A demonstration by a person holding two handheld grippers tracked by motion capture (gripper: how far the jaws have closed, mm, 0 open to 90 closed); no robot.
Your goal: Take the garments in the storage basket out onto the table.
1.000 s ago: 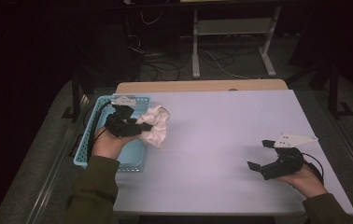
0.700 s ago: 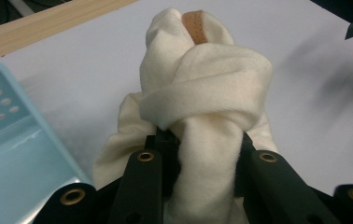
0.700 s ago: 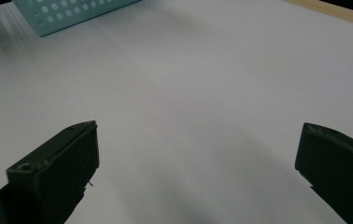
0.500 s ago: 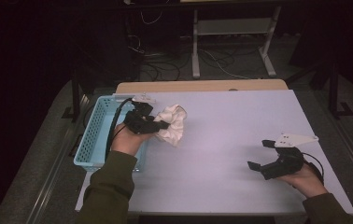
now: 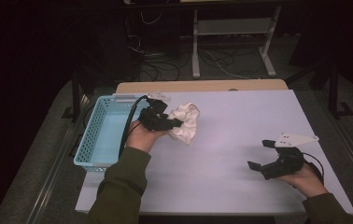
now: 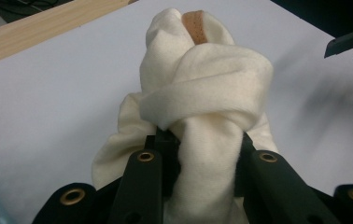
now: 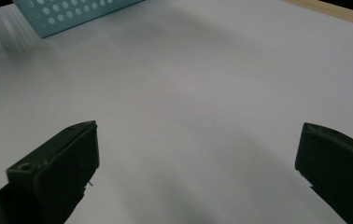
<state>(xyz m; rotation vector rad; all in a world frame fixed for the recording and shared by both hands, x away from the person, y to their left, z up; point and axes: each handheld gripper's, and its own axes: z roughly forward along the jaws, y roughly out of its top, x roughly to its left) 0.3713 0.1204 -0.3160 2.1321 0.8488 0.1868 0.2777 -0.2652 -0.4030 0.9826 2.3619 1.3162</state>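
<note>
The left fingers are seen pinching a cloth, whose bunched cream fabric is squeezed between them and bulges out beyond their tips. In the left gripper view a knot-like twist of the cloth is seen just past the fingertips, with a small tan patch at its far top. Beneath the cloth and fingers the white table is seen; whether the cloth touches it cannot be told from the pictures.

In the high view the left gripper is held by a hand in a green sleeve, and the cloth is carried at its fingertips, on the side away from the basket. The teal basket is found just behind the gripper's body, at the table's left edge.

The right fingers are spread wide, with nothing between them except bare table. In the high view the right gripper is seen low over the table near its right front, well apart from the cloth. In the right gripper view a corner of the basket is seen far beyond the fingertips.
</note>
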